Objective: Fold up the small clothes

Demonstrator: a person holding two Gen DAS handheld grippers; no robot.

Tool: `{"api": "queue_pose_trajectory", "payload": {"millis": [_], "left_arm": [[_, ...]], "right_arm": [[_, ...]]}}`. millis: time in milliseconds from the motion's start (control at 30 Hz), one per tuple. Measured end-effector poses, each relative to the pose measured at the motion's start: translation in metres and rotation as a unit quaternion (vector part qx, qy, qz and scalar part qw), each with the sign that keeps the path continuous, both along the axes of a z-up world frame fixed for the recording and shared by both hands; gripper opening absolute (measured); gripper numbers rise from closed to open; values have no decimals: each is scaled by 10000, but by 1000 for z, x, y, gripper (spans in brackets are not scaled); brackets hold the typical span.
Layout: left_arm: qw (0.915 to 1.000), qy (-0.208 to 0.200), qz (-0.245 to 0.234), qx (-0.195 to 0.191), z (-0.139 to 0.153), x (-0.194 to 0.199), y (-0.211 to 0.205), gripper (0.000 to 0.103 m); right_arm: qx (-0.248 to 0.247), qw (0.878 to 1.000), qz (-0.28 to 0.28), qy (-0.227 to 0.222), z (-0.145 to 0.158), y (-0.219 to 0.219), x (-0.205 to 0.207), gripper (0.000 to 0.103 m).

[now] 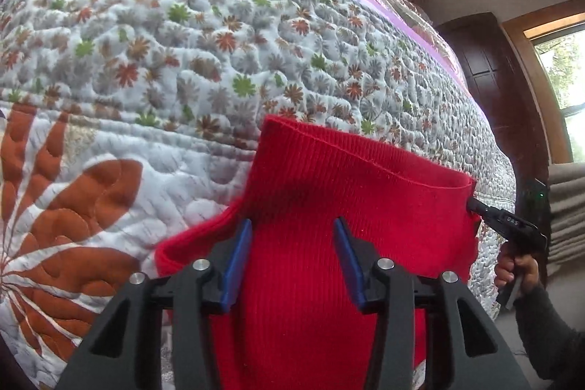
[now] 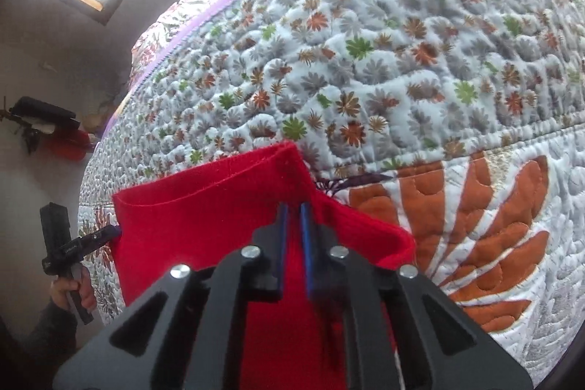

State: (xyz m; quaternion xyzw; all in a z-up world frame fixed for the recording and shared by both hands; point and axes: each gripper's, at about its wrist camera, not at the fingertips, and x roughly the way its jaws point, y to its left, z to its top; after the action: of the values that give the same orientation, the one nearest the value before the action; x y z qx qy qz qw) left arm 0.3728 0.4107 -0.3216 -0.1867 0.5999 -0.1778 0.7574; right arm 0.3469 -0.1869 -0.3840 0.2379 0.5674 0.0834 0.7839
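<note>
A red ribbed knit garment [image 1: 329, 178] [image 2: 204, 207] lies on a flowered quilt with its far edge folded up. In the left wrist view my left gripper [image 1: 293, 222] is open, blue pads wide apart, with the red knit under and between them. My right gripper [image 2: 294, 207] has its pads nearly together on a fold of the red knit near its raised corner. From the left wrist view, the right gripper [image 1: 473, 203] pinches the garment's right edge. In the right wrist view, the left gripper [image 2: 106, 233] sits at the garment's left edge.
The quilt [image 1: 182, 42] [image 2: 402, 61] covers a bed and stretches far beyond the garment. A hand [image 1: 519, 265] [image 2: 69, 287] holds each far gripper. A dark wooden door [image 1: 482, 68] and a window [image 1: 563, 72] stand past the bed's side.
</note>
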Motion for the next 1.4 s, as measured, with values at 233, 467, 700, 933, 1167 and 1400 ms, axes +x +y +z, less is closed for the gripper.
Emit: {"api": "queue_pose_trajectory", "payload": {"millis": [233, 467, 700, 933, 1167, 1400], "left_arm": [[9930, 155, -354, -1117, 25, -86, -3, 49], [9936, 804, 89, -784, -32, -114, 12, 38], [9883, 682, -367, -1314, -7, -174, -1, 48], [9879, 1120, -438, -982, -49, -195, 7, 42], [9870, 1303, 60, -935, -24, -212, 76, 67], [9838, 979, 818, -1259, 4, -167, 124, 90]], "right_arm": [[748, 9934, 709, 504, 7, 31, -84, 27], [434, 9933, 421, 988, -32, 10, -105, 11], [489, 9910, 919, 842, -1, 37, -152, 27], [-19, 9900, 624, 1264, -46, 19, -178, 1], [-762, 9906, 401, 1066, 3, 12, -199, 23], [-1996, 9628, 1821, -28, 59, 164, -207, 47]]}}
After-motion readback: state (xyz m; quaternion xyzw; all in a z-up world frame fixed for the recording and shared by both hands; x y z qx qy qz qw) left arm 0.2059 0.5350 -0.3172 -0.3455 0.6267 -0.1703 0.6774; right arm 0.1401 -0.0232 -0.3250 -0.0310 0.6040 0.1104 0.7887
